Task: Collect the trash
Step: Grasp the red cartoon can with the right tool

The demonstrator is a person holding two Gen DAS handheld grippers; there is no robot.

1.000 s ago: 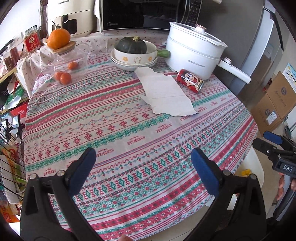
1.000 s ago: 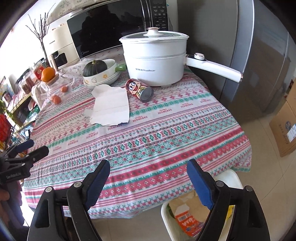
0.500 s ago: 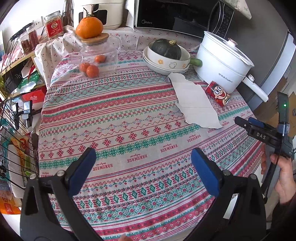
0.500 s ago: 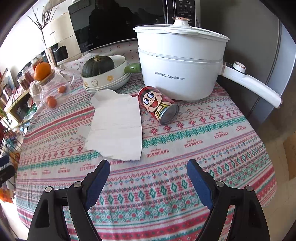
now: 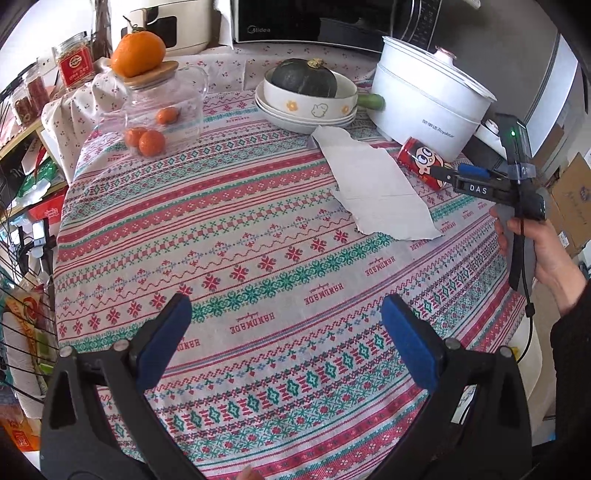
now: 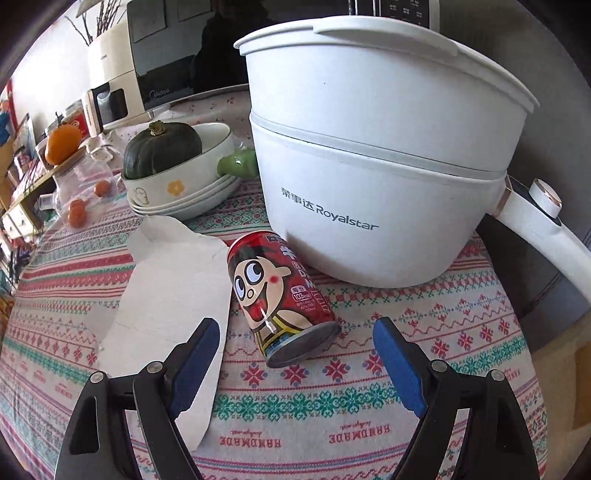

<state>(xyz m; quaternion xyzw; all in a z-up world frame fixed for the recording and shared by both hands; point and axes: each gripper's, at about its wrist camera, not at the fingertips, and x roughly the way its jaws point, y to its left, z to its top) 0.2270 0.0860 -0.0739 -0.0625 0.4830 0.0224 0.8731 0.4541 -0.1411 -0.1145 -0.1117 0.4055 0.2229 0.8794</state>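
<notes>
On the table point(image 5: 258, 266), the pot point(image 6: 369, 177) stands at the far right, its handle point(image 6: 546, 221) projecting right. The can point(image 6: 280, 295) lies on its side just before the pot, with the paper point(image 6: 166, 295) flat on the cloth at its left. Behind the paper, stacked bowls point(image 6: 177, 192) hold a squash point(image 6: 162, 147). Farther left stands a jar point(image 5: 162, 110) with small fruit inside and an orange point(image 5: 138, 53) on its lid. A microwave point(image 5: 314, 18) stands behind the bowls. The right gripper point(image 6: 295, 354) is just before the can; the left gripper point(image 5: 286, 332) is over the near cloth.

pot handle point(image 6: 561, 236) cut off at right edge; jar labels point(image 5: 75, 66) unreadable
</notes>
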